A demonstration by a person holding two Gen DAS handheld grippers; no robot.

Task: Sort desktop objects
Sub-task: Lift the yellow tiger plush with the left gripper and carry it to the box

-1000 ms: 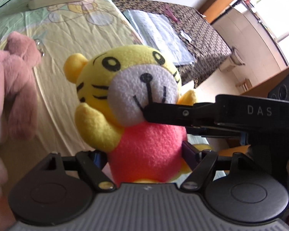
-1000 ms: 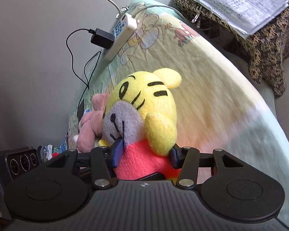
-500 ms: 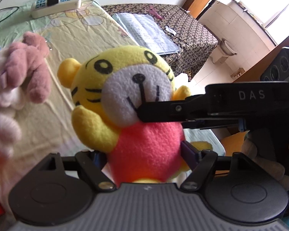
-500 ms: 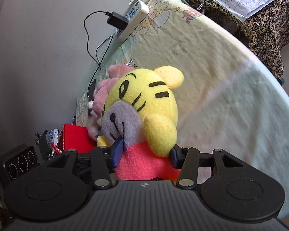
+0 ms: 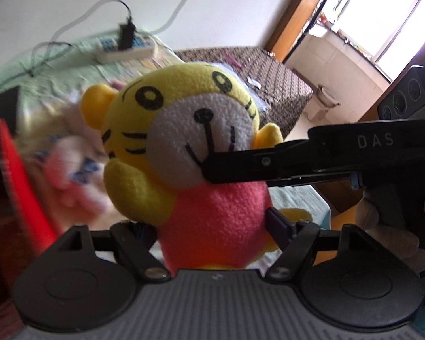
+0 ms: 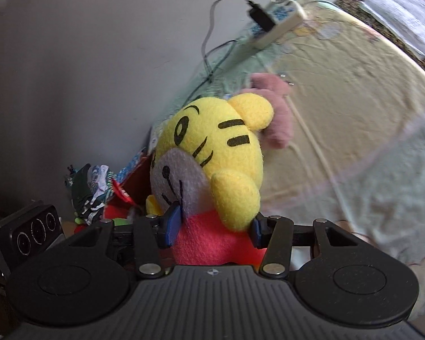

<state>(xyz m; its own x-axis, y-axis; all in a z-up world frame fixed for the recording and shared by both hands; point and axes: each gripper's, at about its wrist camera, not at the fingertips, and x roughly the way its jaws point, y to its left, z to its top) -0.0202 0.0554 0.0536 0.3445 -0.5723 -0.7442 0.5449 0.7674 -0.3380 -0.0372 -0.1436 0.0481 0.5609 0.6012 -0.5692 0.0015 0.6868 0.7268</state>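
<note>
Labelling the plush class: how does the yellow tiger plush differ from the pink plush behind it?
The yellow tiger plush with the red body is clamped upright by both grippers; the pink plush toy lies loose on the bedsheet. The tiger is sharp and fully shown; the pink one is blurred and partly hidden. Both are soft fleece toys.
</note>
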